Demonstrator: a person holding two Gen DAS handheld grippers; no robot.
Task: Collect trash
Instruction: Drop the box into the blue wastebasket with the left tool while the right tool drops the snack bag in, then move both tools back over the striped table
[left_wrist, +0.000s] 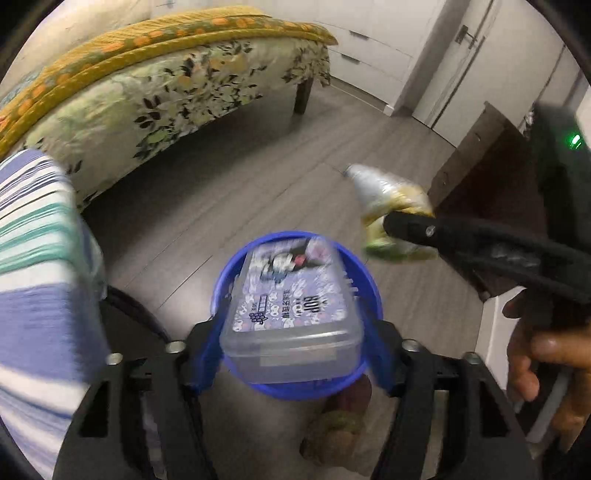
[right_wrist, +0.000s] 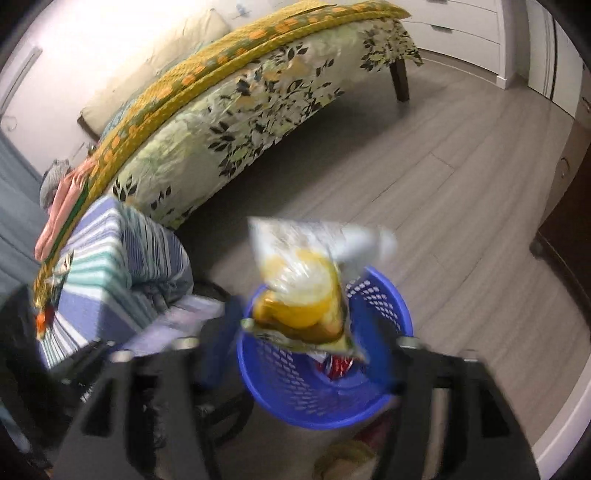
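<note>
The left tongs (left_wrist: 291, 354) stand spread over the round blue perforated plastic basket (left_wrist: 365, 280) on the grey wooden floor (left_wrist: 221, 192), a clear lidded plastic box with a purple printed label (left_wrist: 291, 317) loose between them, above the basket's mouth. Right of it, the right tongs (right_wrist: 299, 354) gape too, a crumpled yellow-and-silver snack packet (right_wrist: 303, 291) loose over the basket.

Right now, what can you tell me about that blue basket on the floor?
The blue basket is a round plastic bin with perforated, lattice-like walls, standing upright on the grey wood-look floor beside the bed. Something red and crumpled lies at its bottom. A clear plastic box with a purple printed lid sits over its mouth in the left wrist view, and a yellow snack bag is above its rim in the right wrist view. Motion blur hides any contact.
</note>
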